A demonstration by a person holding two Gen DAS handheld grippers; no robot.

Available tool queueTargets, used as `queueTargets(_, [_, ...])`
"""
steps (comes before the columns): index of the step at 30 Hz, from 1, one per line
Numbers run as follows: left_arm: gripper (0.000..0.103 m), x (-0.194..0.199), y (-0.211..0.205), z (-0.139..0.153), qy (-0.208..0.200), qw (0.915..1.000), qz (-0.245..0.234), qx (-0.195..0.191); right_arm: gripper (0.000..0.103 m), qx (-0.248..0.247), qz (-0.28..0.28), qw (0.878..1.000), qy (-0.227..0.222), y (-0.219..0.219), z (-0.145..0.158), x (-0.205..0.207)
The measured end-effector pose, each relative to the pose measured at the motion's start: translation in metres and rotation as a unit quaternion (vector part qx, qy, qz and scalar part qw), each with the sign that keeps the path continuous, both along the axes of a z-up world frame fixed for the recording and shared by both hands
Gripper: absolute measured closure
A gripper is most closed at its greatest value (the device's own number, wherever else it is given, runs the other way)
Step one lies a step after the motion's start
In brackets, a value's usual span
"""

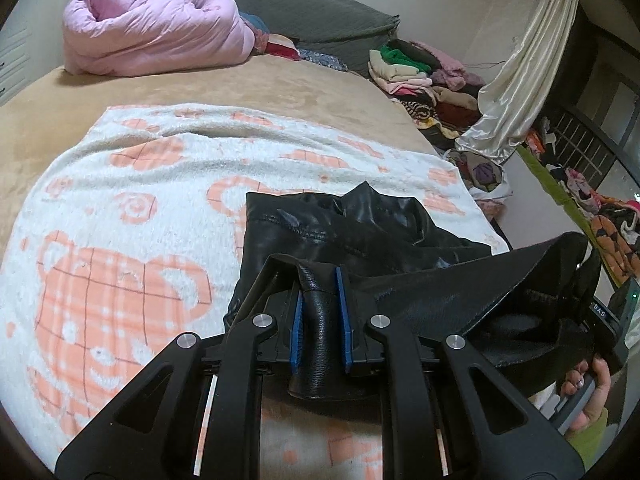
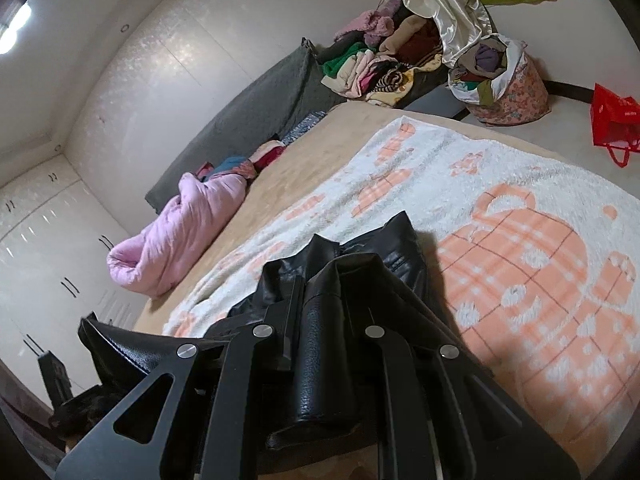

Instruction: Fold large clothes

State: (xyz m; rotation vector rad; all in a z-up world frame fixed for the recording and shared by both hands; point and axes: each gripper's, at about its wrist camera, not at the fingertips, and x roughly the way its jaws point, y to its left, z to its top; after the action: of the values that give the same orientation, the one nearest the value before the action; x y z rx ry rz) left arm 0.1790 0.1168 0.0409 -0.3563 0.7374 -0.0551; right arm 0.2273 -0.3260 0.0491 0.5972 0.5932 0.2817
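Black, grainy leather fills the gap between both pairs of jaws, and that is where we begin. In the left wrist view our left gripper (image 1: 322,312) has its jaws closed down to a narrow gap on a rolled fold of the leather garment (image 1: 352,232), the blue pads (image 1: 297,316) pressing it from either side. In the right wrist view our right gripper (image 2: 324,320) pinches a similar thick fold, its jaws drawn in tight against the leather garment (image 2: 384,252). We hold one edge at two separate spots, we judge, so that the span between the jaws stays taut and can be carried over as one straight fold line.

Just beyond the jaws the rest of the garment lies crumpled on the white and orange blanket (image 1: 132,184), its far end peaked up and not yet flat. The blanket covers the tan bed (image 1: 200,84), giving a soft, broad surface to lay the piece out on. To the right of the left jaws a stretch of leather runs off toward the right hand (image 1: 588,392).

Farther ahead a pink quilt (image 1: 156,36) sits rolled against the grey headboard (image 1: 304,8), well apart from our work. Beyond the bed's far corner a clothes pile (image 1: 416,76) waits, probably more to fold.
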Motion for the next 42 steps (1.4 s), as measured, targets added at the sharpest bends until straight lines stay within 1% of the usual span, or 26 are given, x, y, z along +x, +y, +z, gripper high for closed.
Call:
queueTargets(6, [0.095, 0.018, 0.002, -0.001, 0.007, 1.0, 0.002, 0.002, 0.091, -0.016, -0.003, 1.0, 0.017, 0.003, -0.007, 0.025])
queueTargets(8, [0.095, 0.025, 0.003, -0.004, 0.012, 0.9999, 0.005, 0.0, 0.09, -0.03, 0.001, 0.999, 0.022, 0.007, -0.01, 0.035])
queueTargets(10, [0.095, 0.03, 0.005, -0.008, 0.018, 0.9998, 0.007, -0.003, 0.09, -0.04, 0.003, 0.999, 0.03, 0.009, -0.015, 0.045])
queueTargets(15, [0.095, 0.05, 0.014, -0.023, 0.038, 0.9988, 0.024, -0.017, 0.089, -0.039, 0.001, 0.998, 0.055, 0.01, -0.027, 0.07])
queueTargets(20, [0.095, 0.07, 0.02, -0.036, 0.06, 0.9971, 0.045, -0.01, 0.087, -0.052, 0.002, 0.995, 0.086, 0.011, -0.044, 0.099])
queueTargets(23, [0.095, 0.081, 0.021, -0.044, 0.071, 0.9963, 0.049, -0.008, 0.086, -0.058, 0.007, 0.993, 0.102, 0.013, -0.056, 0.114])
queueTargets(26, [0.095, 0.091, 0.022, -0.053, 0.08, 0.9956, 0.049, -0.002, 0.085, -0.062, 0.011, 0.992, 0.111, 0.015, -0.062, 0.124])
queueTargets(28, [0.093, 0.097, 0.023, -0.058, 0.086, 0.9951, 0.048, 0.0, 0.08, -0.063, 0.019, 0.991, 0.117, 0.014, -0.065, 0.128])
queueTargets(29, [0.093, 0.1, 0.024, -0.061, 0.088, 0.995, 0.048, -0.002, 0.079, -0.064, 0.022, 0.991, 0.117, 0.014, -0.066, 0.129])
queueTargets(31, [0.092, 0.104, 0.026, -0.065, 0.087, 0.9949, 0.048, -0.014, 0.071, -0.051, 0.028, 0.992, 0.115, 0.012, -0.068, 0.128])
queueTargets(32, [0.092, 0.104, 0.027, -0.066, 0.084, 0.9952, 0.046, -0.02, 0.069, -0.038, 0.03, 0.992, 0.113, 0.009, -0.068, 0.128])
queueTargets(34, [0.09, 0.103, 0.026, -0.067, 0.076, 0.9958, 0.045, -0.025, 0.061, -0.011, 0.038, 0.994, 0.101, 0.003, -0.065, 0.125])
queueTargets(36, [0.087, 0.099, 0.026, -0.065, 0.06, 0.9966, 0.045, -0.032, 0.058, -0.001, 0.046, 0.995, 0.086, -0.001, -0.06, 0.122])
queueTargets(38, [0.081, 0.096, 0.027, -0.061, 0.045, 0.9968, 0.048, -0.047, 0.054, 0.001, 0.05, 0.996, 0.076, -0.002, -0.054, 0.12])
queueTargets(39, [0.077, 0.095, 0.028, -0.059, 0.039, 0.9966, 0.049, -0.053, 0.049, 0.006, 0.053, 0.996, 0.071, -0.002, -0.053, 0.119])
queueTargets(40, [0.071, 0.094, 0.028, -0.056, 0.033, 0.9965, 0.05, -0.059, 0.039, 0.012, 0.055, 0.996, 0.065, -0.002, -0.051, 0.118])
queueTargets(41, [0.069, 0.092, 0.029, -0.051, 0.025, 0.9967, 0.051, -0.057, 0.032, 0.014, 0.053, 0.997, 0.058, -0.003, -0.049, 0.117])
queueTargets(42, [0.068, 0.092, 0.029, -0.048, 0.02, 0.9969, 0.052, -0.056, 0.022, 0.016, 0.047, 0.998, 0.045, -0.005, -0.045, 0.115])
